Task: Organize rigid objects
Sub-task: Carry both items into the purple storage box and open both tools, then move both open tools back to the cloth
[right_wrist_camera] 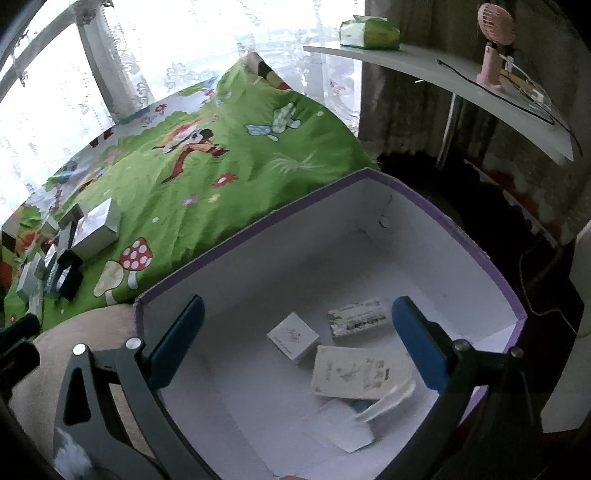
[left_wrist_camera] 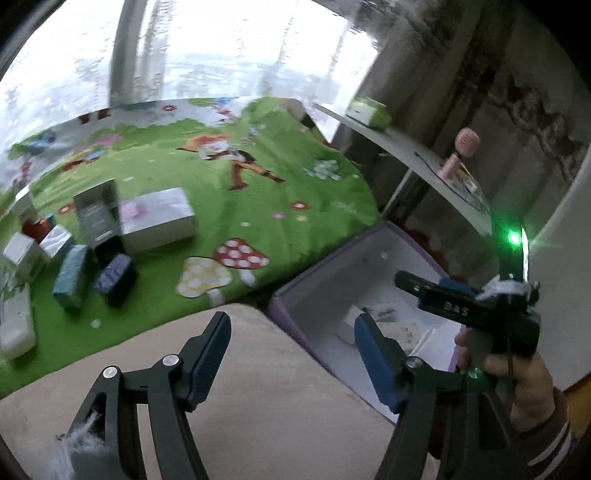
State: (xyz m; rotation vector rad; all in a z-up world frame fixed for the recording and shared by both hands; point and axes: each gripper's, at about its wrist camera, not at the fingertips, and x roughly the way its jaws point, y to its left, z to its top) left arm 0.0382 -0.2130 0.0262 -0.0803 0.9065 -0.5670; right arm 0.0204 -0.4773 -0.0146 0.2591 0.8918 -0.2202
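Observation:
My left gripper (left_wrist_camera: 291, 343) is open with nothing between its blue pads, above a beige surface (left_wrist_camera: 258, 406) beside the purple-rimmed white box (left_wrist_camera: 325, 266). My right gripper (right_wrist_camera: 299, 332) is open over that box (right_wrist_camera: 369, 177) and holds nothing. Inside the box lie a small white cube box (right_wrist_camera: 293, 336), a patterned long box (right_wrist_camera: 358, 317), a flat cream box (right_wrist_camera: 358, 369) and a white card (right_wrist_camera: 340, 424). Several small boxes stand on the green mat (left_wrist_camera: 221, 192) at the left, among them a large white box (left_wrist_camera: 159, 218), a dark blue box (left_wrist_camera: 114, 275) and a teal box (left_wrist_camera: 72, 277).
A white shelf (right_wrist_camera: 461, 85) at the upper right carries a green tissue pack (right_wrist_camera: 369, 33), a pink fan (right_wrist_camera: 493, 40) and a black cable. A curtained window lies behind the mat. A hand (left_wrist_camera: 517, 376) grips the other tool at the right of the left wrist view.

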